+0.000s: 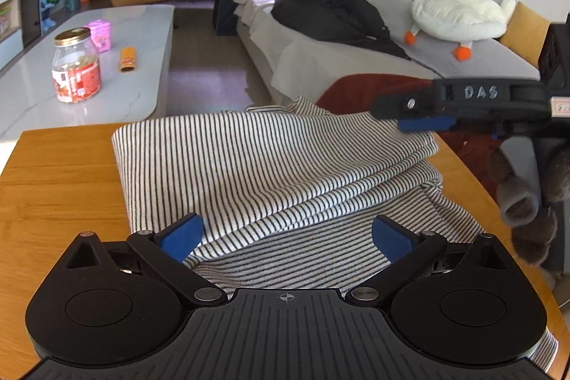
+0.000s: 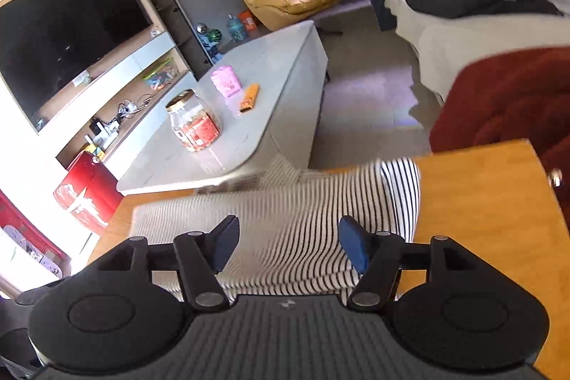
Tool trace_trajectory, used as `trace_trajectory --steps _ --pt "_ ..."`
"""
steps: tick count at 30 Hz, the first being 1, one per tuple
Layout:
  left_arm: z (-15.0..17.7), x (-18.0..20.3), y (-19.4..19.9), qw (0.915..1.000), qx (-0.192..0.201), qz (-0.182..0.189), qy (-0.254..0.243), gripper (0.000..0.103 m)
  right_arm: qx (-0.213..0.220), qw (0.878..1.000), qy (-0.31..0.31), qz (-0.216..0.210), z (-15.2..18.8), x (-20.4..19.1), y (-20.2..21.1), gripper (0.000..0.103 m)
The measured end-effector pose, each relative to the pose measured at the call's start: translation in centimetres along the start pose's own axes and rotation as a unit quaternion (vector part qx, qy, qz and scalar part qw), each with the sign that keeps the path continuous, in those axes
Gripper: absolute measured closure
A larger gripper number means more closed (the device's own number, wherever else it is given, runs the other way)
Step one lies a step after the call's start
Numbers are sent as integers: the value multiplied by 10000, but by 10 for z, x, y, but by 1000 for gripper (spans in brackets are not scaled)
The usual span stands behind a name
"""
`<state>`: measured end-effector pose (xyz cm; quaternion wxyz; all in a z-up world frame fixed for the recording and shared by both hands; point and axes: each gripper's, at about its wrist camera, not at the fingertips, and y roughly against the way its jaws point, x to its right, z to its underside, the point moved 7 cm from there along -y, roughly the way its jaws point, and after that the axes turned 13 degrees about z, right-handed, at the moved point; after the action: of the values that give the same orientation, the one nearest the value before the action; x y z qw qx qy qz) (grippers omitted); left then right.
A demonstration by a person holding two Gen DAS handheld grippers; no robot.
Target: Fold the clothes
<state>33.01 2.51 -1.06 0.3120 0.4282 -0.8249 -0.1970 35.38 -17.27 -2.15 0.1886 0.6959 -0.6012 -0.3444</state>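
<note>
A black-and-white striped garment (image 1: 270,173) lies folded in layers on a wooden table (image 1: 60,194). My left gripper (image 1: 285,237) is open, its blue pads just above the garment's near edge, holding nothing. My right gripper (image 1: 409,116) reaches in from the right in the left wrist view, over the garment's far right corner. In the right wrist view the right gripper (image 2: 288,246) is open above the striped garment (image 2: 302,212), which looks blurred, and holds nothing.
A grey coffee table (image 1: 117,59) beyond the wooden table holds a glass jar (image 1: 76,66), a pink box (image 1: 98,33) and an orange packet (image 1: 127,58). A sofa (image 1: 473,59) on the right carries a black jacket (image 1: 335,16), a plush goose (image 1: 459,6) and a dark red blanket (image 1: 374,88).
</note>
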Motion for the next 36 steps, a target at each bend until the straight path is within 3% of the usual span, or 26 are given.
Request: trace_trajectory --steps 3,7,16,21,29,34,36 --pt "1 -2 -1 10000 -39 8 -10 0 425 9985 338 41 19 -1 1 40" --pt "3 0 -2 9999 -89 26 -105 0 595 9970 489 44 26 -4 8 33" --pt "13 1 -3 9998 -109 98 -147 0 673 9969 396 -85 30 -2 15 29" --pt "24 -4 -5 9991 -297 266 162 0 691 9966 433 -105 34 -3 19 23" --pt "25 -1 -5 9995 -292 145 21 0 709 9963 470 -118 34 -5 20 21" --pt "14 15 15 9975 -44 678 -179 0 753 9960 453 -158 35 -4 20 19" --pt "3 21 27 9952 259 897 -275 0 756 9960 431 -179 35 -4 20 19"
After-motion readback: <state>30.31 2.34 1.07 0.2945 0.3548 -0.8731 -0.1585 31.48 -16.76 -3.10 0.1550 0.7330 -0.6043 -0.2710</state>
